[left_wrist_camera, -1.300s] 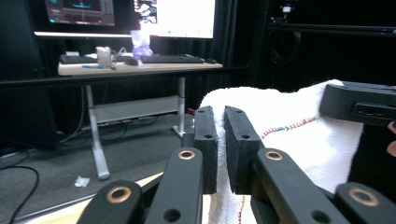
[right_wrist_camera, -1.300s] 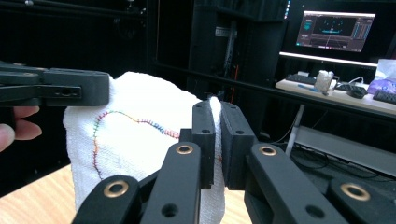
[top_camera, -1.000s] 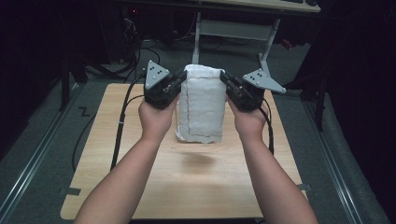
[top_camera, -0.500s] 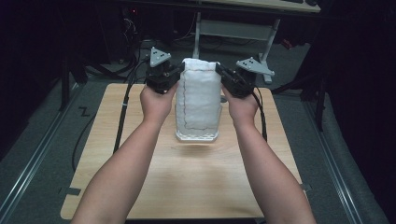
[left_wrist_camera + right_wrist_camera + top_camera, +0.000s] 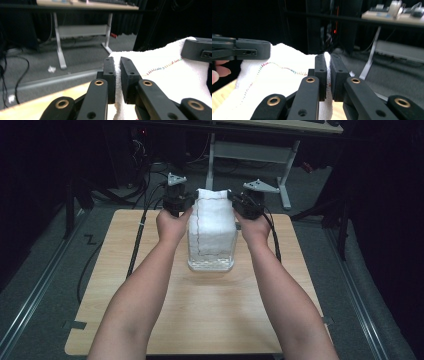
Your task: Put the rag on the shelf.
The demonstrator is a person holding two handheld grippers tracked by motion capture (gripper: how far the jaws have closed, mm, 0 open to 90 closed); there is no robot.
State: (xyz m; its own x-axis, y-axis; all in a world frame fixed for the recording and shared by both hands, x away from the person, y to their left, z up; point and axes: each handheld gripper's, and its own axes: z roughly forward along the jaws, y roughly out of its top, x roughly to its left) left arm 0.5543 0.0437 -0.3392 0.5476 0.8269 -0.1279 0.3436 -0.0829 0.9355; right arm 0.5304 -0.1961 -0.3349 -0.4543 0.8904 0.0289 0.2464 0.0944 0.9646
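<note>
Above the table [image 5: 150, 270], we hold a white towel [image 5: 212, 230] stretched. Left gripper [image 5: 117, 75] and right gripper [image 5: 328, 75] both pinch its corners. Next, probably, we lay it flat evenly.

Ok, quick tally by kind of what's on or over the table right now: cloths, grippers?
White towel with coloured stitching: 1
Grippers: 2, left gripper and right gripper, each clamped on a top corner of the towel
Wooden table: 1
Total: 4

White towel [image 5: 212, 227] (multicoloured stitched line), black grippers, pale wood-grain table [image 5: 210, 310].
</note>
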